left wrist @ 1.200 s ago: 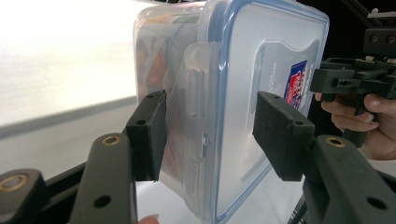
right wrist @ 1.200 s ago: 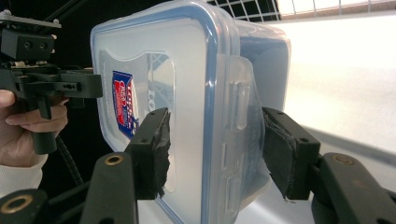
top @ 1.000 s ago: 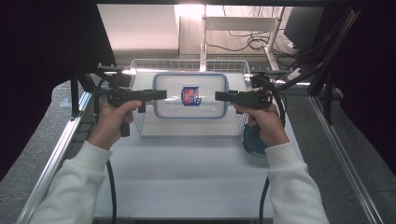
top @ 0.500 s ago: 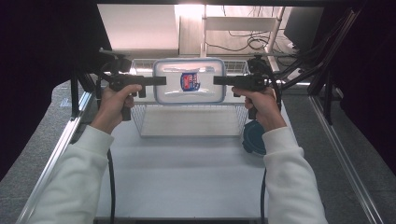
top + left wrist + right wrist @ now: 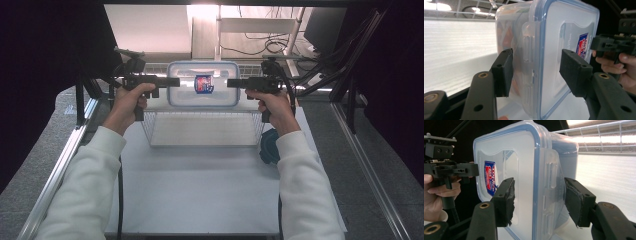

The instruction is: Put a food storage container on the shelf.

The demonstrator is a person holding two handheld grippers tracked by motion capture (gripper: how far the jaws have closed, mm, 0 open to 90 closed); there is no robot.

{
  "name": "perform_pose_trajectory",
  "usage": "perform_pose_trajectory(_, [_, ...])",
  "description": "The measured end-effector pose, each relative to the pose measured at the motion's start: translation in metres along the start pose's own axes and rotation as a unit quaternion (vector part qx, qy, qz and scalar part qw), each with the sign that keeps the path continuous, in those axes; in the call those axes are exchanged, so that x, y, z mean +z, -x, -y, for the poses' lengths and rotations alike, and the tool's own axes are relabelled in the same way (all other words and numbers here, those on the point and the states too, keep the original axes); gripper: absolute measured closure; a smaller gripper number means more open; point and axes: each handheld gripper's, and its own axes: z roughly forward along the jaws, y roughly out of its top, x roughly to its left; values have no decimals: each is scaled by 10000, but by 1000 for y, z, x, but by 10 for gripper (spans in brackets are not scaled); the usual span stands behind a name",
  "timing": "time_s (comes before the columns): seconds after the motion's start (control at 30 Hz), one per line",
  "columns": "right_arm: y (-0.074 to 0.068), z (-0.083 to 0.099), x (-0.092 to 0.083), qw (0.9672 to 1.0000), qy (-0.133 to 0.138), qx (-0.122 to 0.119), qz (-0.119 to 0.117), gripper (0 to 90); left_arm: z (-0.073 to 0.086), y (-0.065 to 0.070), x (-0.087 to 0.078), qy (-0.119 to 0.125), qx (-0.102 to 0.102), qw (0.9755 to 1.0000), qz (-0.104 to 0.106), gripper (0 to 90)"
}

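Observation:
A clear plastic container (image 5: 202, 84) with a blue-rimmed lid and a red and blue label hangs in the air above a wire basket (image 5: 202, 127). My left gripper (image 5: 172, 81) is shut on its left end and my right gripper (image 5: 232, 83) on its right end. In the left gripper view the jaws (image 5: 536, 65) clamp across the container (image 5: 549, 37) at its latch, one pad on the body and one on the lid. The right gripper view shows the same hold (image 5: 539, 195) on the container (image 5: 524, 157). Something orange shows faintly through the wall.
The white wire basket stands on a white table (image 5: 200, 190) below the container. A teal round object (image 5: 270, 145) lies right of the basket. Metal rails (image 5: 60, 165) run along both table sides. Dark frame struts (image 5: 345, 75) and cables stand at the back.
Both grippers have lifted the container up out of the wire basket and carried it farther from the person. The basket's inside now shows below it.

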Motion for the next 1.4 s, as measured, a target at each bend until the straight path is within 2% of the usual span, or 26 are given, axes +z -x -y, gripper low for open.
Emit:
perform_pose_trajectory(0.07, [3,-2,3,10000,5,91,-21,435,-3,-4,2,-2,-89,10000,21,455])
perform_pose_trajectory(0.1, [5,-4,5,9998,-17,221,-13,432,-5,-7,4,-17,-177,9998,40,455])
perform_pose_trajectory(0.17, [6,-5,6,9997,-24,260,-14,429,-7,-10,5,-28,-238,9997,45,454])
perform_pose_trajectory(0.23, [10,-10,11,9987,-98,503,39,417,-9,-13,8,-14,-386,9992,71,454])
perform_pose_trajectory(0.43, [12,-18,17,9965,-230,787,168,397,-12,-22,13,19,-682,9976,146,453])
perform_pose_trajectory(0.6, [16,-21,23,9930,-245,1131,250,387,-14,-28,18,55,-958,9953,136,442])
perform_pose_trajectory(0.63, [18,-22,26,9915,-219,1249,304,383,-14,-29,19,59,-1019,9947,141,439])
perform_pose_trajectory(0.7, [19,-22,27,9909,-187,1295,326,381,-15,-32,21,51,-1091,9939,168,436])
perform_pose_trajectory(0.87, [22,-22,33,9860,-181,1601,424,362,-15,-39,27,55,-1266,9918,171,418])
perform_pose_trajectory(0.93, [24,-21,35,9854,-158,1634,443,358,-15,-40,28,76,-1276,9917,146,411])
perform_pose_trajectory(0.97, [24,-21,35,9835,-189,1749,429,357,-15,-40,28,86,-1267,9918,168,409])
perform_pose_trajectory(1.1, [24,-21,36,9843,-112,1694,477,349,-14,-41,29,125,-1186,9927,185,396])
perform_pose_trajectory(1.13, [23,-20,36,9837,-84,1723,503,330,-14,-39,30,130,-1131,9934,127,380])
perform_pose_trajectory(1.17, [18,-20,36,9815,37,1790,681,201,-13,-38,30,140,-1091,9939,46,289])
perform_pose_trajectory(1.2, [18,-20,36,9815,37,1790,681,201,-13,-36,30,171,-1046,9943,-76,289])
perform_pose_trajectory(1.23, [15,-20,36,9804,148,1828,727,178,-12,-34,29,181,-992,9946,-233,239])
perform_pose_trajectory(1.3, [8,-20,32,9798,358,1785,827,132,-11,-29,23,302,-912,9946,-393,189])
perform_pose_trajectory(1.33, [4,-20,30,9810,450,1685,854,110,-11,-26,19,398,-818,9950,-415,184])
perform_pose_trajectory(1.37, [-7,-19,25,9825,593,1462,989,77,-10,-22,14,470,-704,9955,-422,171])
perform_pose_trajectory(1.4, [-7,-19,25,9825,593,1462,989,77,-9,-18,10,530,-590,9959,-426,171])
